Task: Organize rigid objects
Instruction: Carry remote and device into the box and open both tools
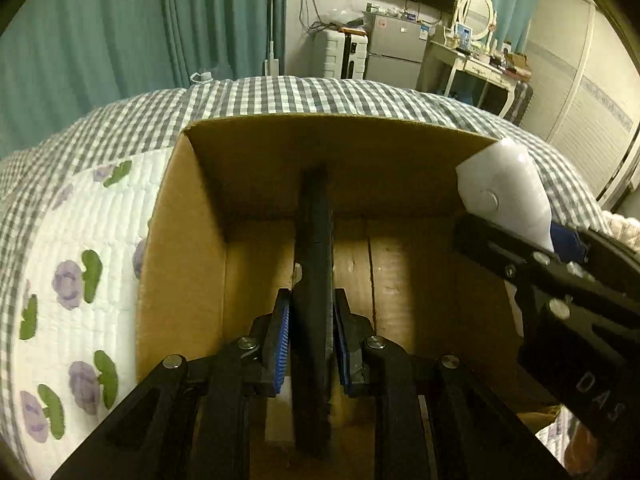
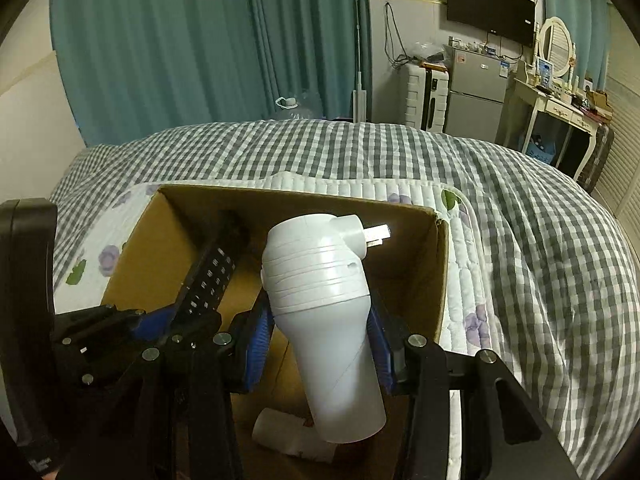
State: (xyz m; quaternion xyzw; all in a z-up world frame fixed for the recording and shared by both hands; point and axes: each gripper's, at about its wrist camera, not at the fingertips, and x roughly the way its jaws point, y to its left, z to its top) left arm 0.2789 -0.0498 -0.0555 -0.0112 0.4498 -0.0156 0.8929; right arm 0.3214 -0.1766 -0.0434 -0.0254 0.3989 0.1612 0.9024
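We record a bed (image 2: 520, 208) covered by a grey-and-white gingham sheet, with a white quilted pad (image 1: 80, 240) printed with purple flowers laid on top. On that pad sits an open cardboard box (image 1: 184, 240), its top flaps out of sight and its brown floor bare in the middle. Both tools reach over the box. The left gripper (image 1: 311, 340) has its blue-padded jaws closed on a long, flat black object (image 1: 314, 240), held edge-on and pointing toward the far wall of the box; from the right wrist view we note rows of small pale keys on its face (image 2: 212, 276), so it looks like a remote, and its far end lies low inside the box. The right gripper (image 2: 320, 344) has its jaws closed around the narrow body of a white plastic device (image 2: 320, 280) with a ribbed band and two metal prongs at its upper end; it is held above the box's right half. Below it, on the box floor near the front, we see a small white cylinder (image 2: 284, 436) lying on its side.
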